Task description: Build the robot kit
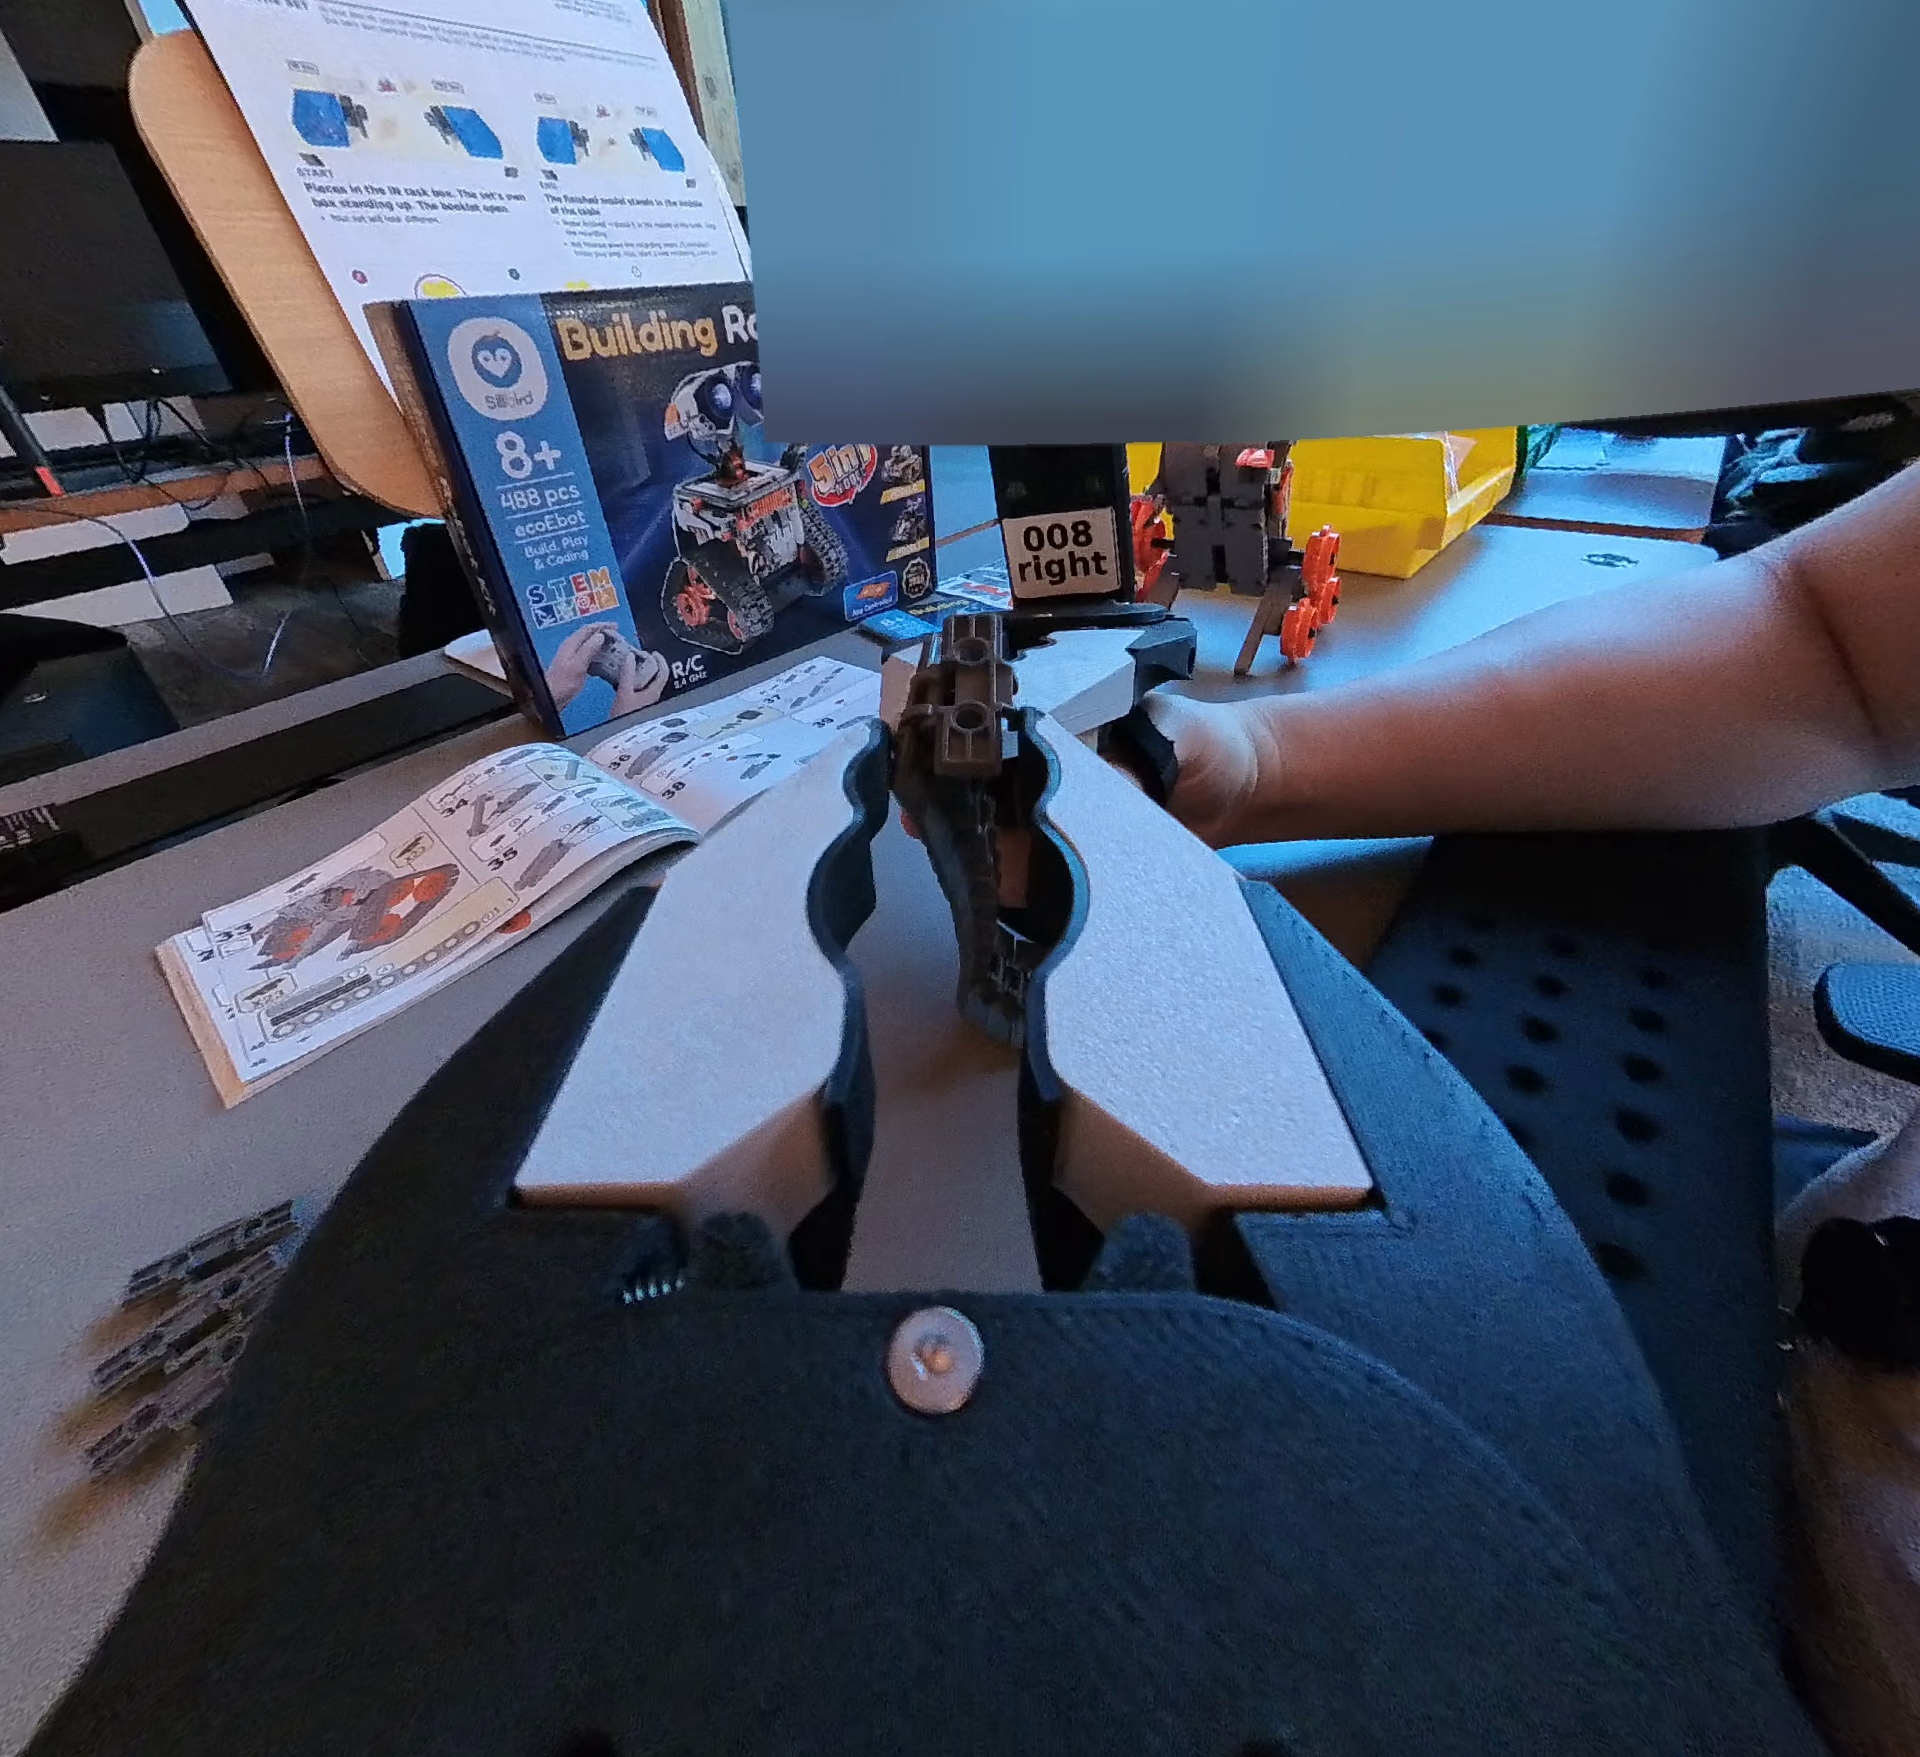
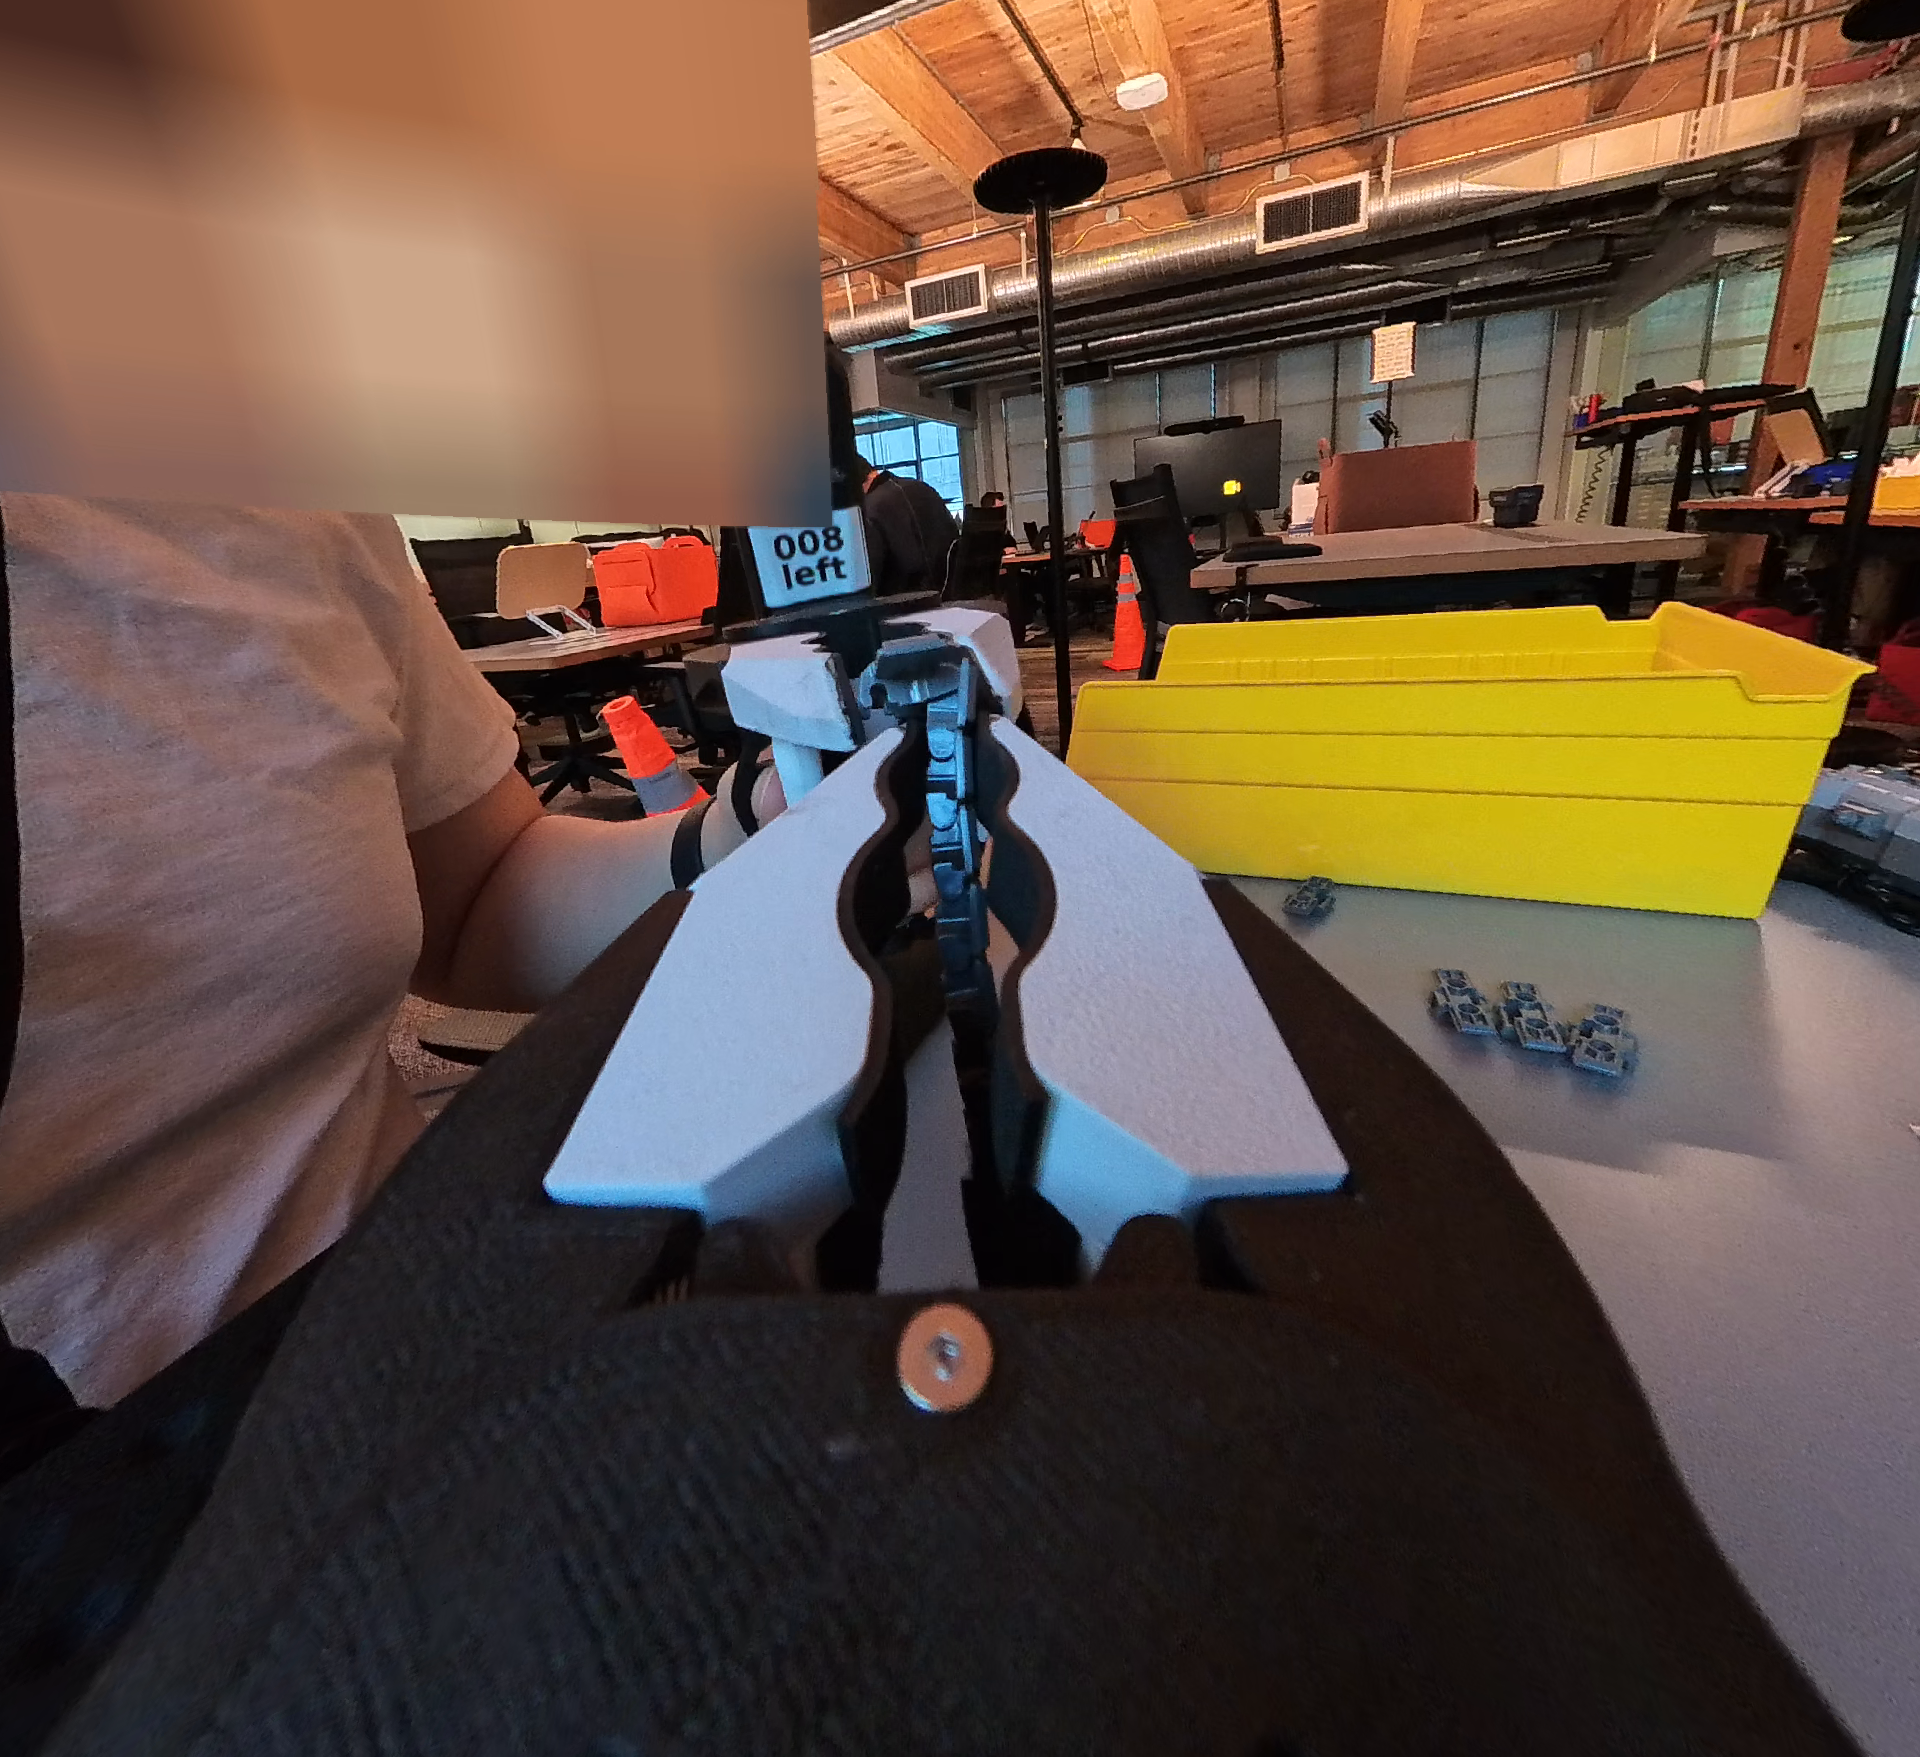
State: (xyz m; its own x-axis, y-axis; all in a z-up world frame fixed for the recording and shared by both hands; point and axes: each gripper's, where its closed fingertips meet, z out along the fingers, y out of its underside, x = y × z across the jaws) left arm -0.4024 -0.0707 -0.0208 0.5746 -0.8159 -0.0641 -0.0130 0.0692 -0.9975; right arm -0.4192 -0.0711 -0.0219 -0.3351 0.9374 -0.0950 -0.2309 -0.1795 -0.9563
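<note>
My left gripper is shut on a dark grey chain of track links, which runs up between its white fingers above the grey table. My right gripper is shut on the same chain from the opposite side. The two grippers face each other tip to tip. The right gripper shows far off in the left wrist view, and the left gripper shows far off in the right wrist view. The chain's top end sticks out past the fingertips. Its lower end hangs between the fingers.
A blue kit box stands behind an open instruction booklet. A printed sheet leans on a wooden stand. A part-built grey and orange model and a yellow bin sit further back. Loose links lie on the table. A person's forearm reaches in from the right. Only a small space, under 4 cm, lies between the two pairs of fingers.
</note>
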